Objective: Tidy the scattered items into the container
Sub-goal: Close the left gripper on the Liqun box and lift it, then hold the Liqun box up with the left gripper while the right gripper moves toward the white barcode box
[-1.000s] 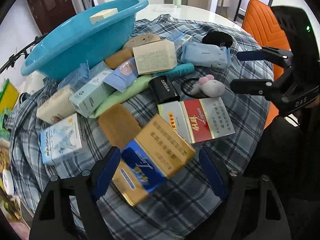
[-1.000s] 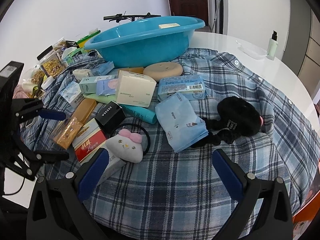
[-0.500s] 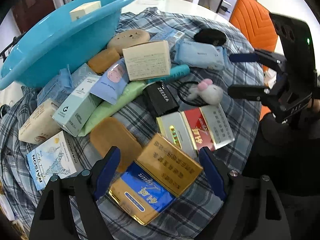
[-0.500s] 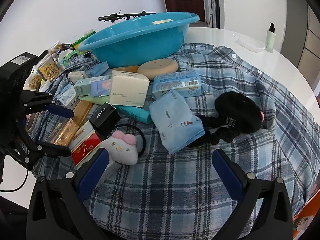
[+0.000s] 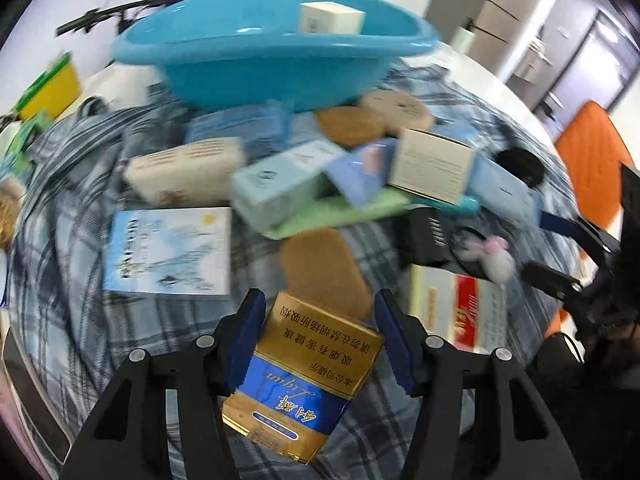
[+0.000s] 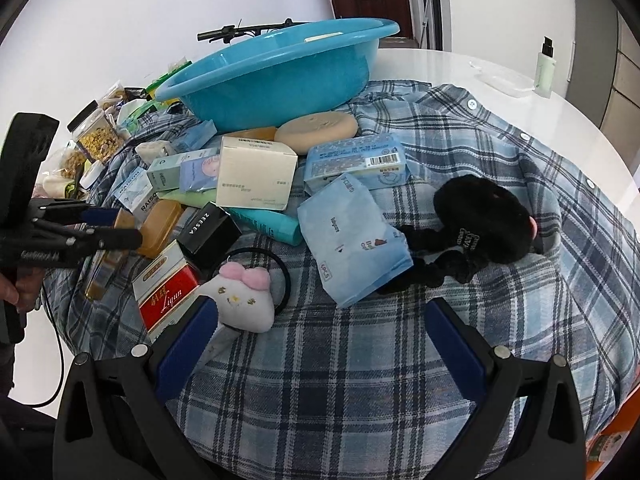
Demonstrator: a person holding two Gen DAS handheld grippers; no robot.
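My left gripper [image 5: 320, 332] straddles a gold and blue carton [image 5: 304, 380] that lies on the plaid cloth; its fingers stand on both sides of the carton, and whether they touch it I cannot tell. The carton also shows in the right wrist view [image 6: 106, 268] under the left gripper [image 6: 114, 226]. My right gripper [image 6: 320, 344] is open and empty, just in front of a white plush toy [image 6: 244, 300]. The blue tub [image 5: 272, 60] stands at the back with a cream box [image 5: 330, 18] inside; it also shows in the right wrist view [image 6: 280, 76].
Scattered on the cloth: a red and white carton [image 6: 166, 292], a black box [image 6: 208, 234], a tan pouch [image 5: 324, 272], a white box [image 6: 256, 172], blue tissue packs [image 6: 352, 236], a black plush [image 6: 484, 220], a teal tube [image 6: 268, 226]. An orange chair [image 5: 592, 160] stands right.
The left gripper has swung round to face the tub, moved in over the gold and blue carton and narrowed around it. The right gripper has barely moved.
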